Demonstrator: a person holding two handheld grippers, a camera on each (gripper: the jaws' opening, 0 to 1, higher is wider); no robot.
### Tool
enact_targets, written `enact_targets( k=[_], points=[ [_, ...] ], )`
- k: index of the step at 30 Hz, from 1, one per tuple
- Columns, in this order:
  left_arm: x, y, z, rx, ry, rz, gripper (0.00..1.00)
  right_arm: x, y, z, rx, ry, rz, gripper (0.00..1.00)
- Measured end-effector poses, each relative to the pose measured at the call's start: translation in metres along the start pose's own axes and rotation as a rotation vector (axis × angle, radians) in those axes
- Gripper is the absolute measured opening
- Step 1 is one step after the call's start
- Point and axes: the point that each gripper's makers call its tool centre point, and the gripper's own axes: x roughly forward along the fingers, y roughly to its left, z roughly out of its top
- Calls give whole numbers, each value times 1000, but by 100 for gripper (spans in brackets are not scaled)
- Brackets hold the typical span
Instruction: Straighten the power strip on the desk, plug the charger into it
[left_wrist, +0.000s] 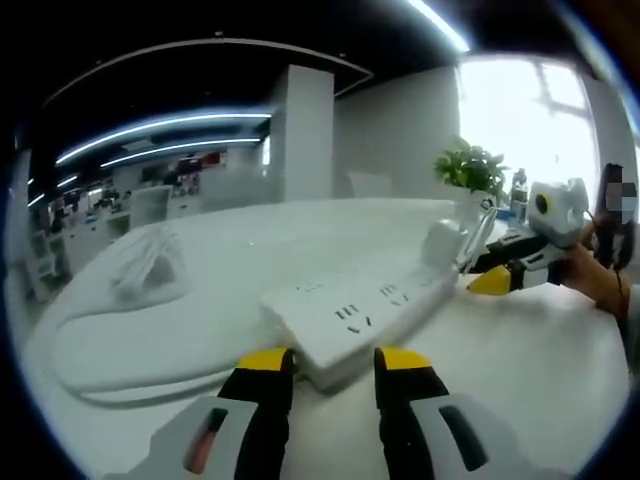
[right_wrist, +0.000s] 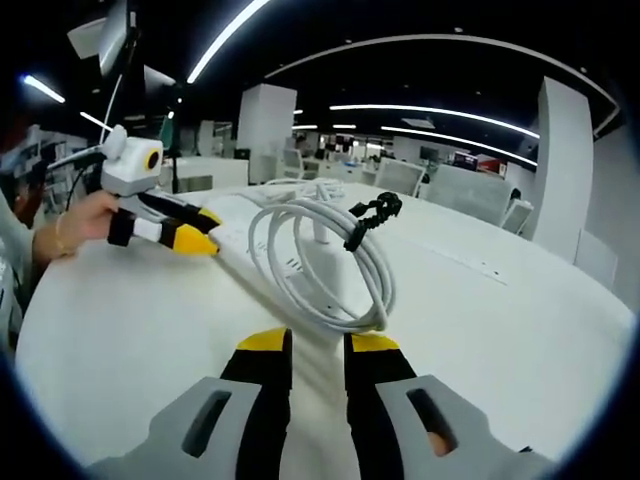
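The power strip (left_wrist: 350, 315) lies mid-frame with the left gripper (left_wrist: 332, 362) clamping its near end, the charger (left_wrist: 441, 241) apparently sits on its far end, possibly plugged in, and the right gripper (right_wrist: 317, 345) is narrow and apparently empty.

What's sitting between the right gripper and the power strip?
In the right gripper view, a coiled white cable lies between the right gripper and the power strip, looping up over the strip. The left gripper holds the strip's far end.

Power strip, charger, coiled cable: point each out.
power strip (left_wrist: 350, 315): left gripper view, top face by the sockets.
charger (left_wrist: 441, 240): left gripper view, white body.
coiled cable (right_wrist: 375, 270): right gripper view, right side of loop.
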Motion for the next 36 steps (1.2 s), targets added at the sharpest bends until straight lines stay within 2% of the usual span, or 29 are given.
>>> enact_targets(
  k=[16, 36],
  points=[
    [-1, 10, 1, -12, 1, 22, 36, 1, 14, 3, -12, 4, 22, 19],
    [0, 9, 1, -5, 3, 27, 39, 1, 13, 3, -13, 5, 25, 19]
  ],
)
